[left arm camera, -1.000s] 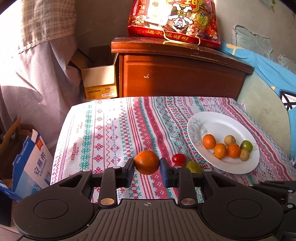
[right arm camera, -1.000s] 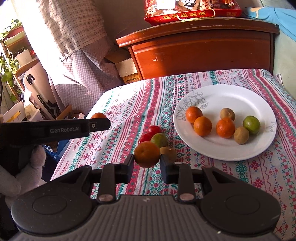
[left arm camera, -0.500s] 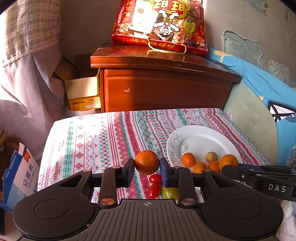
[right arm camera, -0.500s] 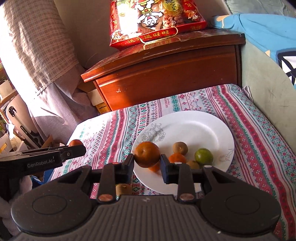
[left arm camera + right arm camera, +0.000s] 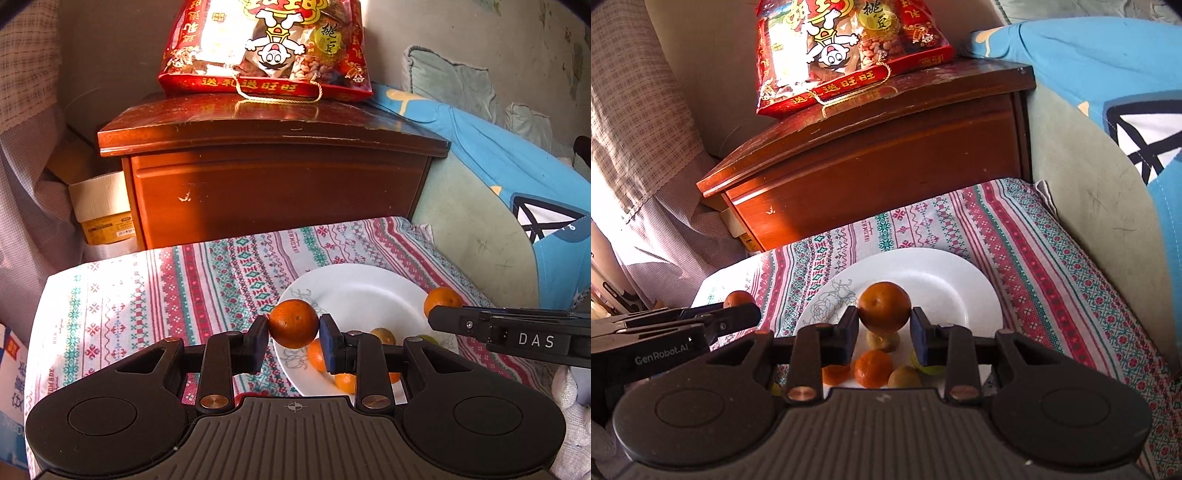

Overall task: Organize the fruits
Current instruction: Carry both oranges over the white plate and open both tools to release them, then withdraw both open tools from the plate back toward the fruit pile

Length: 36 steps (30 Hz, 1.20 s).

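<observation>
Item, left gripper (image 5: 293, 341): clamped on one orange (image 5: 293, 324), which I have carried over the near-left rim of the white plate (image 5: 369, 291) from its spot a second ago above the patterned cloth (image 5: 155, 295) on the bench. Item, right gripper (image 5: 884, 332): clamped on a second orange (image 5: 884, 306), likewise brought over the plate, above the fruit already lying there (image 5: 873, 368). Both pieces now hang over the plate, so I judge lowering and release are all that remain for this pair.
</observation>
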Tool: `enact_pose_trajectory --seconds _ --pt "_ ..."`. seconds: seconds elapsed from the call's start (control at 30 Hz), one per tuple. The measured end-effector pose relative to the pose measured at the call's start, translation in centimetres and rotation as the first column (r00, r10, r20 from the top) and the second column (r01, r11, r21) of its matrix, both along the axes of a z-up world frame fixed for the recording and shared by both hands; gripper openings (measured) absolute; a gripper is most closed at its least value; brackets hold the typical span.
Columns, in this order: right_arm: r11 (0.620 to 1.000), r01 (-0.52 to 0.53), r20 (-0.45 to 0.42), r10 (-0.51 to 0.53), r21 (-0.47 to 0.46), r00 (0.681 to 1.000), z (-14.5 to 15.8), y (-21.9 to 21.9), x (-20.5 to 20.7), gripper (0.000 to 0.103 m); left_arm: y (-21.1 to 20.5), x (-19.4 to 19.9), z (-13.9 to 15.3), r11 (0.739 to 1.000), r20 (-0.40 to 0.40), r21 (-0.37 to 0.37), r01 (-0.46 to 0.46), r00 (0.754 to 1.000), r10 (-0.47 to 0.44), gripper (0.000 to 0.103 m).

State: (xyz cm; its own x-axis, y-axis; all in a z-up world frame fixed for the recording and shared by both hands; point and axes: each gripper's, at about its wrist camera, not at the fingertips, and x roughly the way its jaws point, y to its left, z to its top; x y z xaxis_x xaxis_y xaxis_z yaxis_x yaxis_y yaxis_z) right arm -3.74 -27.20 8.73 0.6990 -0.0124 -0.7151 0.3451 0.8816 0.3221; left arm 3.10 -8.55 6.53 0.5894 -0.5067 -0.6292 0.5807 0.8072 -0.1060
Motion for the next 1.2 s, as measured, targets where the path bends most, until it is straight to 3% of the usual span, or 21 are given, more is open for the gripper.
enact_pose_trajectory --seconds 0.53,0.87,1.03,1.2 --pt "0.997 0.069 -0.070 -0.066 0.044 0.995 -3.0 -2.4 1.3 0.031 -5.0 2.4 -3.0 0.996 -0.032 0.050 0.072 0.997 -0.070 0.027" --pt "0.995 0.091 -0.076 -0.087 0.048 0.993 -3.0 -2.6 1.5 0.033 -6.0 2.1 -3.0 0.995 -0.029 0.067 0.069 0.997 -0.068 0.030" --pt "0.995 0.092 -0.076 -0.089 0.036 0.993 -2.6 -2.4 1.5 0.034 -5.8 1.5 -2.0 0.996 -0.016 0.069 0.054 0.998 -0.053 0.046" --pt "0.997 0.076 -0.065 -0.074 0.018 0.995 -1.8 -1.7 1.2 0.035 -4.9 1.1 -1.2 0.997 -0.021 0.073 0.020 1.000 -0.019 0.054"
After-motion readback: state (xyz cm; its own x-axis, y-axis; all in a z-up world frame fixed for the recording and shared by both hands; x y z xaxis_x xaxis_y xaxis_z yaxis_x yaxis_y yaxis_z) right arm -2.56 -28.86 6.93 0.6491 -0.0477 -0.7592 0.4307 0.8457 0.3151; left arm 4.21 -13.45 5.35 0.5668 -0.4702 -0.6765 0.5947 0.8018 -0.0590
